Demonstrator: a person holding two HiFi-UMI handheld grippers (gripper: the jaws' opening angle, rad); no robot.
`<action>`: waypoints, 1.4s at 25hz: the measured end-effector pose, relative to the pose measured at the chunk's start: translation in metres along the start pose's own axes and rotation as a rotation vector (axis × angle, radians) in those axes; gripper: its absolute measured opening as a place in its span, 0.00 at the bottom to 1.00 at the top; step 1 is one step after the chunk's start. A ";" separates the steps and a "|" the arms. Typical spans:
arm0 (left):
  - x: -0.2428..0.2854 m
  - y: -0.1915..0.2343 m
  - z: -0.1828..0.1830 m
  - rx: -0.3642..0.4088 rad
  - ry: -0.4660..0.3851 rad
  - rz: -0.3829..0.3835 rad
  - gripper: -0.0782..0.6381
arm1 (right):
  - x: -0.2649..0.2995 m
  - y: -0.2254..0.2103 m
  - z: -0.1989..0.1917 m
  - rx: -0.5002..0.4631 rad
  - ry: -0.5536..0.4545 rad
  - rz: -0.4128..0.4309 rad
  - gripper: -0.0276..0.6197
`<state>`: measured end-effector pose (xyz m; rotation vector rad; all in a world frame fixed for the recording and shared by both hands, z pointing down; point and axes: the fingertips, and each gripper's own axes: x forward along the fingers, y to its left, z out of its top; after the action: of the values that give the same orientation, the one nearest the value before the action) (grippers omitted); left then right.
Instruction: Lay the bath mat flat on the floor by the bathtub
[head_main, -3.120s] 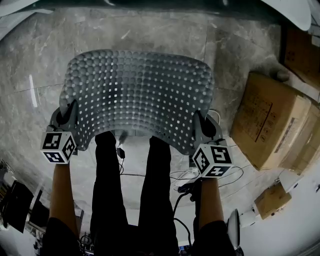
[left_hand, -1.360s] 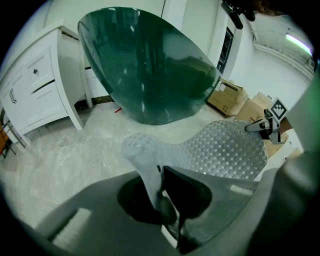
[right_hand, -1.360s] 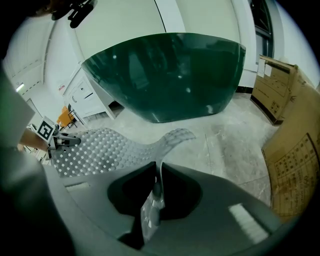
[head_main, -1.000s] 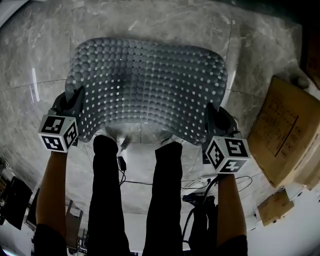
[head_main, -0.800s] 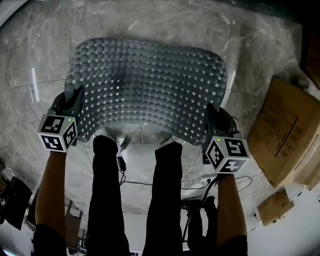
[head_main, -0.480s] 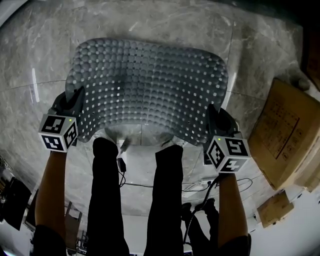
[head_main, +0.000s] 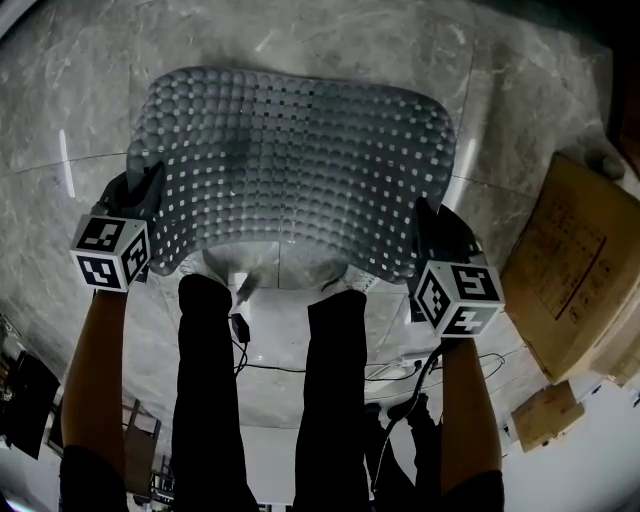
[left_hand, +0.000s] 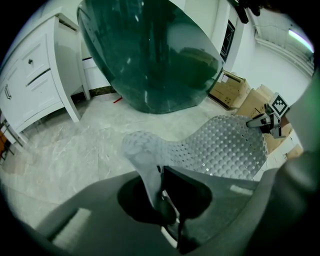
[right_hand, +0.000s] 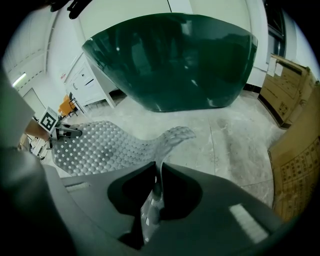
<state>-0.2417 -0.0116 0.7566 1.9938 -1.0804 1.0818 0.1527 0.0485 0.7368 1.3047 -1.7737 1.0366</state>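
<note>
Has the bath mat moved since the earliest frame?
Yes. In the head view the bath mat has shifted left, away from the cardboard box; its right corner once overlapped the floor seam and now sits left of it.

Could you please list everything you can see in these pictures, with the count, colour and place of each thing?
bath mat: one, translucent grey, studded and perforated, held by its near corners in front of the bathtub
bathtub: one, dark green, beyond the mat
floor: one, grey marble, under everything
cardboard boxes: several, brown, on the person's right
cabinet: one, white, left of the bathtub
cables: a few, black and white, on the floor by the feet
legs: two, in black trousers, on the near side of the mat
left tongs: one, dark grey, shut on the mat's near left corner
right tongs: one, dark grey, shut on the mat's near right corner
</note>
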 end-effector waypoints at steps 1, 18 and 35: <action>0.001 0.000 -0.001 0.003 0.002 0.000 0.14 | 0.001 -0.001 -0.001 -0.003 0.004 0.001 0.12; 0.014 -0.001 -0.014 0.018 0.029 0.001 0.14 | 0.011 -0.011 -0.018 -0.011 0.032 -0.014 0.12; 0.023 0.013 -0.018 0.036 0.023 0.015 0.14 | 0.032 -0.019 -0.027 -0.012 0.039 -0.035 0.12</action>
<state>-0.2521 -0.0116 0.7864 1.9989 -1.0727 1.1366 0.1647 0.0561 0.7800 1.2954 -1.7198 1.0244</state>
